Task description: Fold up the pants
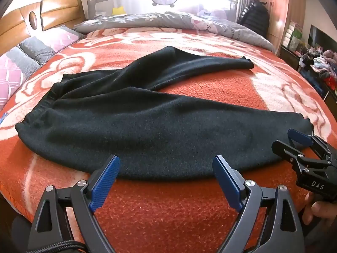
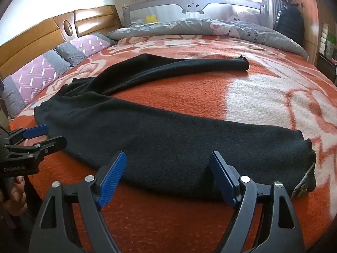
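Observation:
Black pants [image 1: 130,124] lie spread on the orange-and-white blanket [image 1: 168,208], waistband to the left, two legs running right in a V. My left gripper [image 1: 166,164] is open, fingertips at the near edge of the near leg's thigh. My right gripper [image 2: 167,160] is open at the near edge of the same leg, closer to the cuff [image 2: 305,181]. The right gripper also shows in the left wrist view [image 1: 292,141], beside the cuff. The left gripper shows in the right wrist view [image 2: 46,136], near the waistband [image 2: 42,113]. Neither holds cloth.
A grey quilt [image 1: 168,21] lies bunched at the far side of the bed. Pillows [image 1: 31,50] rest against the wooden headboard [image 1: 31,19] at left. A shelf with clutter [image 1: 316,63] stands off the bed's right side.

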Tool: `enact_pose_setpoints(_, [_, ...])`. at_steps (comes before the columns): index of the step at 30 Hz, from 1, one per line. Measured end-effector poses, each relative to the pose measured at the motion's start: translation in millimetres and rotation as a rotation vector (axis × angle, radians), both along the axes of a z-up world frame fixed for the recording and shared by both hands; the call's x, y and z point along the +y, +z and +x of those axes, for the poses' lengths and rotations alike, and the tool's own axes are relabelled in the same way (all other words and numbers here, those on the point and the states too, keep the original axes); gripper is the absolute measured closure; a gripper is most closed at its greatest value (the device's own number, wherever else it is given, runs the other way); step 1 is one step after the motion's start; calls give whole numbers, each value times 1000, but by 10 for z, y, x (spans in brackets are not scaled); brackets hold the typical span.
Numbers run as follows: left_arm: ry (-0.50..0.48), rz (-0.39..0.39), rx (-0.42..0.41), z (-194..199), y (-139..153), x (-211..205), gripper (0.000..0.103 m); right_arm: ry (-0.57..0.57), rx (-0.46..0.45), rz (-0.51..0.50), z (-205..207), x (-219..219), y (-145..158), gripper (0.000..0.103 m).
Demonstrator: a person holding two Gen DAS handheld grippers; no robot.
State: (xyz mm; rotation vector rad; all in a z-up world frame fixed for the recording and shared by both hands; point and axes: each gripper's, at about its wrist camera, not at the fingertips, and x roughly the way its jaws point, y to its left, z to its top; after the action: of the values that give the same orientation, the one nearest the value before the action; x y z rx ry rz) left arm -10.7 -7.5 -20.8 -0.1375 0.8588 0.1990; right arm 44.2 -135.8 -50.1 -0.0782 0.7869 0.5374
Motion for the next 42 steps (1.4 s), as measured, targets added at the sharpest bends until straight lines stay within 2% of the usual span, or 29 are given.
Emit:
enact_pose_setpoints(1, [-3, 4, -3, -92, -6, 13, 12, 1, -1, -2, -3, -1, 3, 21])
enact_pose_setpoints(42, [-7, -9, -12, -91, 58, 9, 12, 2, 14, 19, -22, 34, 57, 21])
